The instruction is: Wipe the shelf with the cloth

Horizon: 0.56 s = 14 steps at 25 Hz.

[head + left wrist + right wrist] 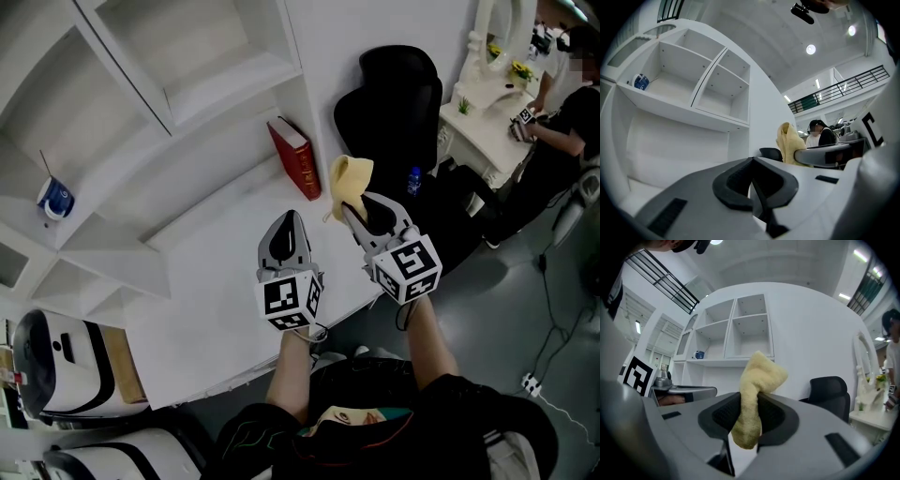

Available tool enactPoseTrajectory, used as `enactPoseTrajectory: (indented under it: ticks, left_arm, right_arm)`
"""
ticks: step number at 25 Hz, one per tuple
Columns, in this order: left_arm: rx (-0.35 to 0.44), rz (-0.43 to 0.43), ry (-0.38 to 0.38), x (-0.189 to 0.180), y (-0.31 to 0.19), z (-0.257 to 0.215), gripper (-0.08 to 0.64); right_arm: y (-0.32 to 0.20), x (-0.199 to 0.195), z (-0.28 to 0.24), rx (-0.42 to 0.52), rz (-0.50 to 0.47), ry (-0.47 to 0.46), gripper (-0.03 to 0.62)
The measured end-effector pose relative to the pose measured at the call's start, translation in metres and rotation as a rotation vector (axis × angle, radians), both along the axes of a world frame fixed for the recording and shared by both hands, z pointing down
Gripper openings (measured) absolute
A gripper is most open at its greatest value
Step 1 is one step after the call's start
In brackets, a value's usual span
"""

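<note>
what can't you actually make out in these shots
Red book, head view: cover text too small to read.
Blue and white item, upper left of the head view: too small to identify.
White surface, head view: part lies hidden under the left gripper and right gripper.
Cloth, head view: its clamped end is hidden by the right gripper.

The cup (54,199) sits in a shelf (187,89) compartment at the left, above the worktop (206,281). The book (292,157) leans at the worktop's far right corner, with the chair (389,103) to its right. Over the near edge the left gripper (288,217) is just beside the right gripper (351,208), which has the cloth (349,183) between its fingers.
</note>
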<state>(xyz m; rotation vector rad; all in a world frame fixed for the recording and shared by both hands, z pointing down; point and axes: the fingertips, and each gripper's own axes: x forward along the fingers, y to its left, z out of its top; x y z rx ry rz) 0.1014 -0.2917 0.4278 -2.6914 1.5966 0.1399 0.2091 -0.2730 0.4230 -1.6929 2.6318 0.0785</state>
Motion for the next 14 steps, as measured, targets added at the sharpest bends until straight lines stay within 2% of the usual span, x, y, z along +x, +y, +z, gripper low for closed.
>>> enactPoseTrajectory:
  ticks: [14]
  left_arm:
    - [0.021, 0.012, -0.014, 0.015, 0.002, -0.011, 0.0]
  right_arm:
    - [0.001, 0.011, -0.01, 0.022, -0.02, -0.019, 0.109]
